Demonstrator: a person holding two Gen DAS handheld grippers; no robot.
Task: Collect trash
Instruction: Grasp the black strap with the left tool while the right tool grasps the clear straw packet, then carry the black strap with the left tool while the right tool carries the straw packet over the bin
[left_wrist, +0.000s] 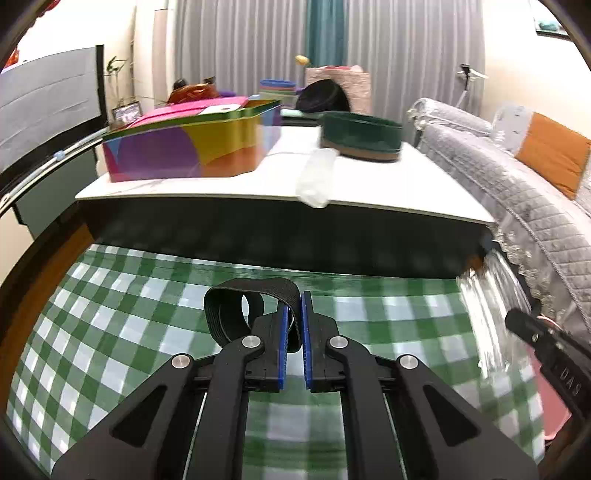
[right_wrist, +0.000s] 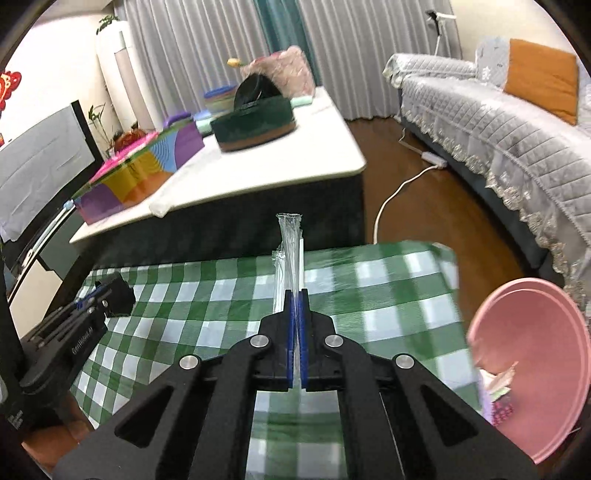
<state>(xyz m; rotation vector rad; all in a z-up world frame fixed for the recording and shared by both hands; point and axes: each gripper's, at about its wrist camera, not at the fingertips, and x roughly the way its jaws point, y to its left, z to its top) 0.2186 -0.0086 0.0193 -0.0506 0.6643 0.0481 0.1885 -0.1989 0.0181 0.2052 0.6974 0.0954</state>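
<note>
My left gripper (left_wrist: 294, 301) is shut on a black ribbed strap (left_wrist: 236, 306) that loops out to the left of its blue pads, lifted above the green checked cloth (left_wrist: 110, 339). My right gripper (right_wrist: 294, 295) is shut on a clear plastic wrapper (right_wrist: 290, 251) that sticks straight up from between its pads. The same wrapper (left_wrist: 487, 306) appears blurred at the right of the left wrist view, with the right gripper's black body (left_wrist: 546, 354) below it. The left gripper's body (right_wrist: 88, 314) lies at the left of the right wrist view. A pink bin (right_wrist: 532, 362) with scraps inside stands at the right.
Beyond the cloth stands a low white-topped table (right_wrist: 295, 162) carrying a colourful tin box (left_wrist: 184, 147), a dark green round container (left_wrist: 360, 136) and a clear plastic piece (left_wrist: 316, 177). A grey covered sofa (right_wrist: 498, 125) with an orange cushion runs along the right. A white cable (right_wrist: 402, 184) crosses the wooden floor.
</note>
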